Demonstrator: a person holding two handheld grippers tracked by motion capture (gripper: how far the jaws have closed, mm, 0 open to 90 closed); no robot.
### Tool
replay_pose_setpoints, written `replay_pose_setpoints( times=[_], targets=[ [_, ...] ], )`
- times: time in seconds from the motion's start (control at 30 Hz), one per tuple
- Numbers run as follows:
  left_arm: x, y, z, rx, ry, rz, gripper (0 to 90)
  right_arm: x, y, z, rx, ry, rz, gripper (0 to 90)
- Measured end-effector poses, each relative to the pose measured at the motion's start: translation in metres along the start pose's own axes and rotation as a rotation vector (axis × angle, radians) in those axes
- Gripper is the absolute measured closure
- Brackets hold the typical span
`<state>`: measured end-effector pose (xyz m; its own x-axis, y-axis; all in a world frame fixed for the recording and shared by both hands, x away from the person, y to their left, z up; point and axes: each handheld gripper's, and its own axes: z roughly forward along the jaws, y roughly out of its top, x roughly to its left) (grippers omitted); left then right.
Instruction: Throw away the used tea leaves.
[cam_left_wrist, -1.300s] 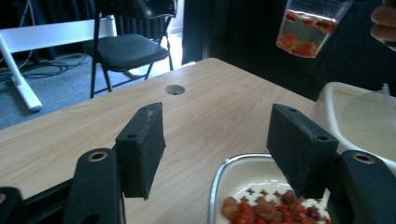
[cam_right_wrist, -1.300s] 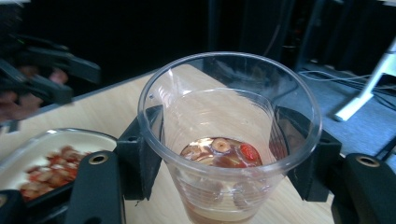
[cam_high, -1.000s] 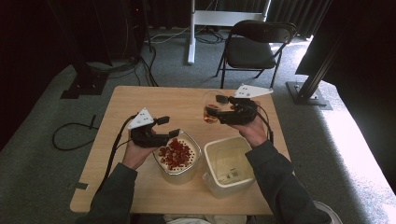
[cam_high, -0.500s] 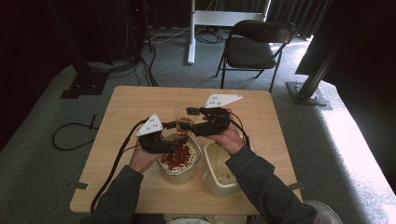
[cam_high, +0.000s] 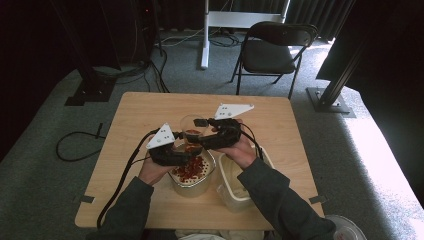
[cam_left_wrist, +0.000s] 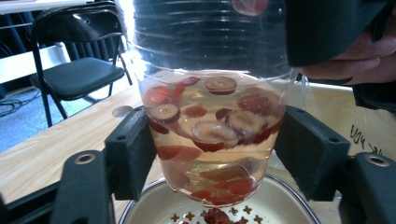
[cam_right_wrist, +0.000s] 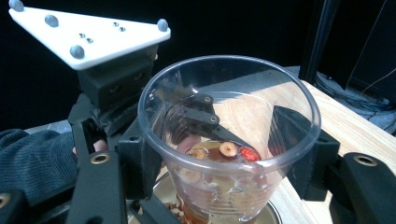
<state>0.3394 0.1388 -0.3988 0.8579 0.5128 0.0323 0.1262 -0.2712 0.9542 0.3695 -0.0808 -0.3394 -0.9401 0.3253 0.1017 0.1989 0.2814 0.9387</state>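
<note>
Clear plastic cup (cam_right_wrist: 229, 140): holding liquid and red fruit slices, hanging above strainer bowl (cam_high: 192, 175).
Right gripper (cam_right_wrist: 229, 154): clamping the cup.
Left gripper (cam_left_wrist: 219, 154): pinching the cup's base.

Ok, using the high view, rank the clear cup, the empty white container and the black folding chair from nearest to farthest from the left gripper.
1. Clear cup: right at the left gripper, between its jaws, above the strainer bowl.
2. Empty white container: on the table's right side, beside the bowl.
3. Black folding chair: on the floor beyond the table's far edge.
</note>
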Motion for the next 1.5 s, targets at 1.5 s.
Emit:
replay_pose_setpoints(
  times=[1.5],
  targets=[
    [0.009, -0.018, -0.036, -0.040, 0.154, 0.028, 50.3, -0.016, -0.010, -0.067, -0.011, -0.137, 0.031, 22.6]
  ],
)
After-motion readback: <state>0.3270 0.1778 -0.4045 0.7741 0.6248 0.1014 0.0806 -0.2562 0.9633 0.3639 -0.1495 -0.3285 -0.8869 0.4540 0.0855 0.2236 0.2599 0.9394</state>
